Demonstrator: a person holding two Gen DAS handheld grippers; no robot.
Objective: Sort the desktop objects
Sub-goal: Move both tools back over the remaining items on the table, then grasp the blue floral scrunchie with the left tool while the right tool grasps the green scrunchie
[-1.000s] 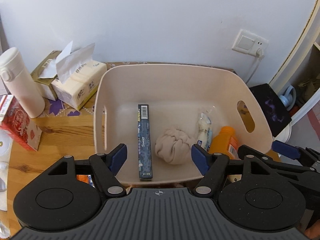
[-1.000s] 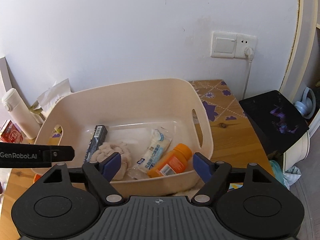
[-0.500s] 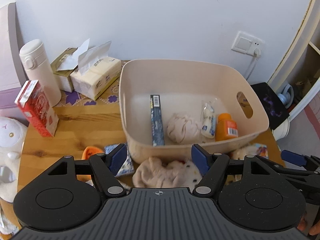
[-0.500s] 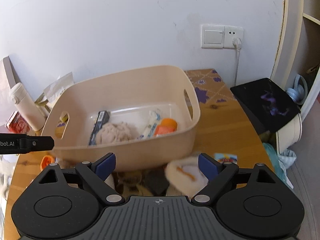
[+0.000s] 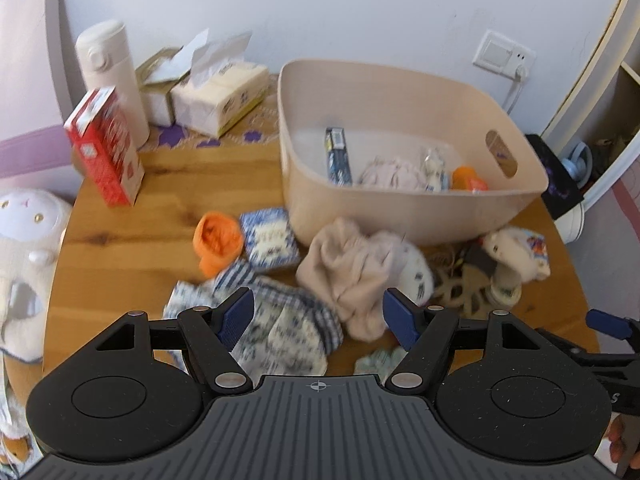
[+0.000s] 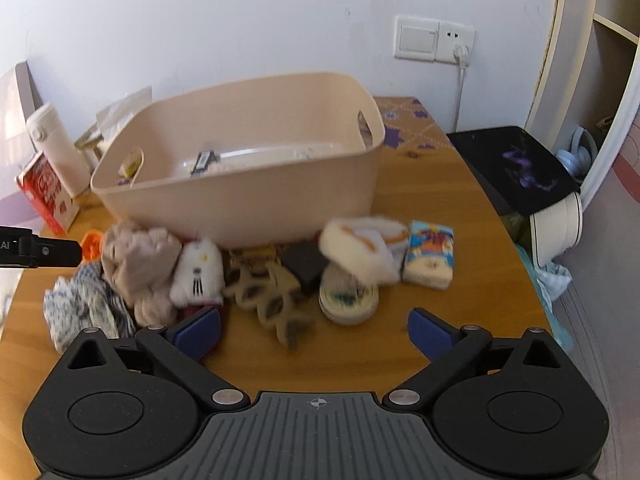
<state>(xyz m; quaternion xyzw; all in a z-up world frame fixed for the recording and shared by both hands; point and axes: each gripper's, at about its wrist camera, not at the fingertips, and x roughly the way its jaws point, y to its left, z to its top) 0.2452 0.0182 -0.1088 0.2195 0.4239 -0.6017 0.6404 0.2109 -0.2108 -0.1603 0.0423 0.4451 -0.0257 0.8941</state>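
Note:
A beige plastic bin (image 5: 408, 200) (image 6: 248, 192) stands on the wooden table and holds a dark blue box (image 5: 338, 156), a balled cloth, a small packet and an orange bottle (image 5: 466, 178). In front of it lie a beige cloth (image 5: 348, 268) (image 6: 140, 256), a blue checked cloth (image 5: 272, 320) (image 6: 84, 308), an orange item (image 5: 216, 240), a blue patterned pack (image 5: 270, 240), a white plush (image 6: 198, 272), a leopard-print clip (image 6: 272, 296), a round tin (image 6: 348, 300) and a tissue pack (image 6: 430, 254). My left gripper (image 5: 318, 316) is open and empty above the cloths. My right gripper (image 6: 314, 330) is open and empty above the clip.
A white flask (image 5: 110, 76), a red carton (image 5: 106, 144), and tissue packs (image 5: 218, 96) stand at the back left. A white plush toy (image 5: 24, 248) sits at the left edge. A black tablet (image 6: 516, 168) lies off the table's right side. A wall socket (image 6: 434, 40) is behind.
Both grippers have pulled back and up from over the bin toward the table's front. The loose items in front of the bin have come into view. Both stay open.

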